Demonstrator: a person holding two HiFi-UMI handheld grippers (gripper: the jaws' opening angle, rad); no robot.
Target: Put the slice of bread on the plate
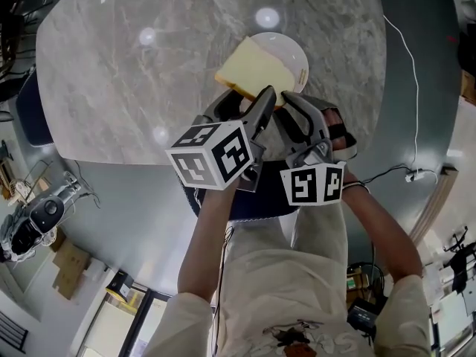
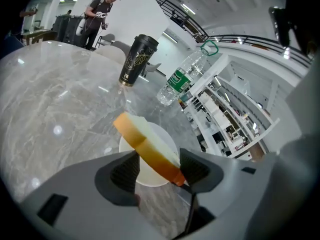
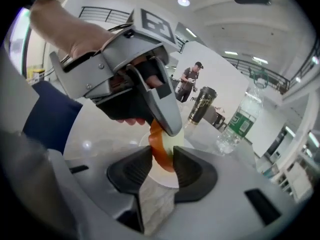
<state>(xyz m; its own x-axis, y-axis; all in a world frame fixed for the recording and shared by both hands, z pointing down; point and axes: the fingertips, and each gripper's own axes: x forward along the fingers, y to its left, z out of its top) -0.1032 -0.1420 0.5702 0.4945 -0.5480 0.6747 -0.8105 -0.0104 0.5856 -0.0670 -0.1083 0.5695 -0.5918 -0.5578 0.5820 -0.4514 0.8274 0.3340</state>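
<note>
Left gripper [image 2: 160,160]: jaws closed on the slice [image 2: 141,140], which crosses the gap slantwise. The near crust end bears on the right-hand pad, and the other jaw meets the underside nearer its tip.

Right gripper [image 3: 161,157]: jaws clamped on a crust corner of the same slice, with both pads [image 3: 134,166] against it. In this gripper's view one jaw of the left gripper lies over the slice just beyond the pads.

Head view: both grippers sit side by side at the near edge of the slice, tips close together. Their marker cubes [image 1: 216,155] face the camera.

Slice: pale crumb, orange-brown crust. It is held tilted over the plate [image 1: 291,49] and covers the plate's left part in the head view. Contact between slice and plate cannot be made out.

Plate: white, round, resting on the table [image 1: 134,73], which has a grey marbled top.

Beyond the plate and well apart from it, a dark cup [image 2: 137,59] stands upright. A clear bottle [image 2: 181,78] with a green label stands near it, to its right in the left gripper view.

Surroundings: a person [image 2: 100,11] stands past the far edge of the table, and shelving [image 2: 225,119] runs along the right of the left gripper view
</note>
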